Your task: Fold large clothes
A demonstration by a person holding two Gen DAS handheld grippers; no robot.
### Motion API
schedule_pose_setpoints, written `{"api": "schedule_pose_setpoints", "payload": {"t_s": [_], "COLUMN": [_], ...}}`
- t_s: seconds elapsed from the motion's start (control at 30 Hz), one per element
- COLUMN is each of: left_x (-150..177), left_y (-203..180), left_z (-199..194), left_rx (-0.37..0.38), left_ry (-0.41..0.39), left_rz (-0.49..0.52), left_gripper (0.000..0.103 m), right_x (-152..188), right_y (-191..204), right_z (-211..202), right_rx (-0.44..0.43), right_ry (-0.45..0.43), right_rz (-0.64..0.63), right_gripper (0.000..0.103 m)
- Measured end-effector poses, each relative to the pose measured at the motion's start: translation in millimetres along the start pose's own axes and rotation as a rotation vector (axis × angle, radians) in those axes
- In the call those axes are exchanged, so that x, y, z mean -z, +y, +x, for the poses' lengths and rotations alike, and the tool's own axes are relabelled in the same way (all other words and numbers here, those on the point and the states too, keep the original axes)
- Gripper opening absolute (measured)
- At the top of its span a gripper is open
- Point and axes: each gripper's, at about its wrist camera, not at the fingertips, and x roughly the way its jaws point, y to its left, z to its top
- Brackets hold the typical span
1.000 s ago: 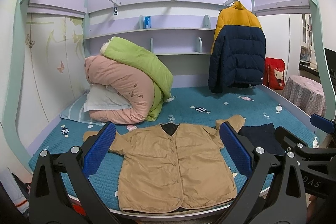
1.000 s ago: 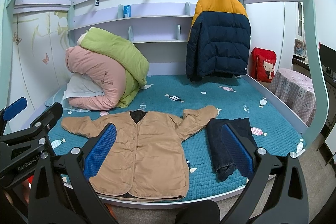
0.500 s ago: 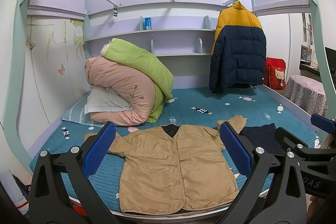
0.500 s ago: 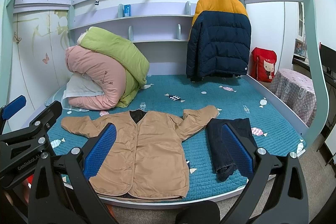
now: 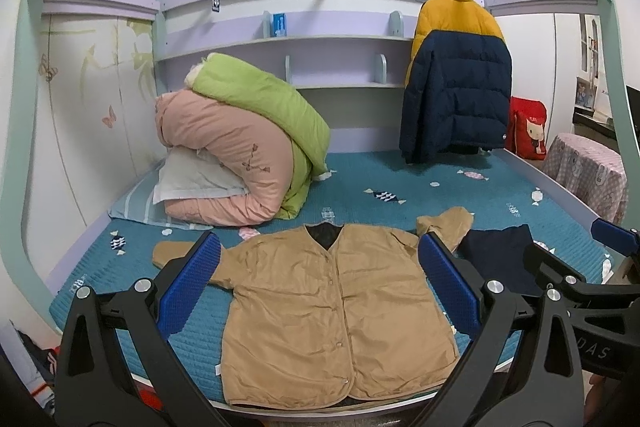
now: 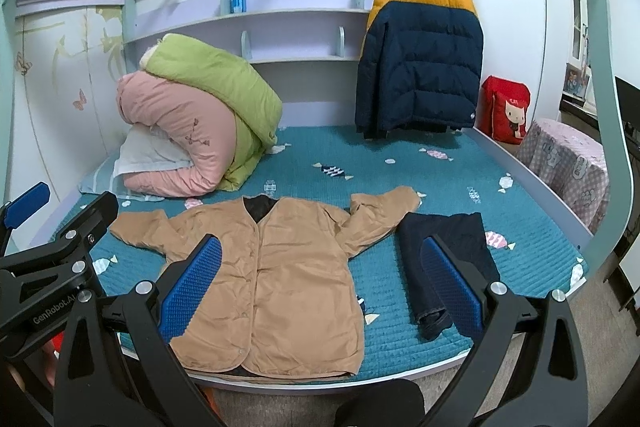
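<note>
A tan button-front jacket lies flat, front up, at the near edge of the teal bed, sleeves spread out. It also shows in the right wrist view. My left gripper is open and empty, held in front of the bed over the jacket's lower half. My right gripper is open and empty, to the right of the left one, between the jacket and dark folded trousers. The left gripper's body shows at the left of the right wrist view.
Rolled pink and green quilts on a pillow sit at the back left. A yellow and navy puffer jacket hangs at the back right. A red bag and a checked covered stool stand right of the bed.
Both grippers have shifted slightly; the view has tilted a little downward. The jacket and trousers have not moved.
</note>
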Motion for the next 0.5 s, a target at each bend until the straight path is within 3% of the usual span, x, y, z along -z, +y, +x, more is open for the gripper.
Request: {"api": "schedule_pose_setpoints", "payload": {"t_s": [0.5], "left_x": [24.7], "left_y": [31.1], "left_z": [107.1], "left_rx": [0.001], "left_ry": [0.074], "left_rz": [-0.003], "left_gripper": [0.098], "right_x": [6.2], "right_y": [21.1], "right_z": [99.0], "right_rx": [-0.017], "right_ry": [0.13], "right_rz": [0.0], "right_gripper": [0.096]}}
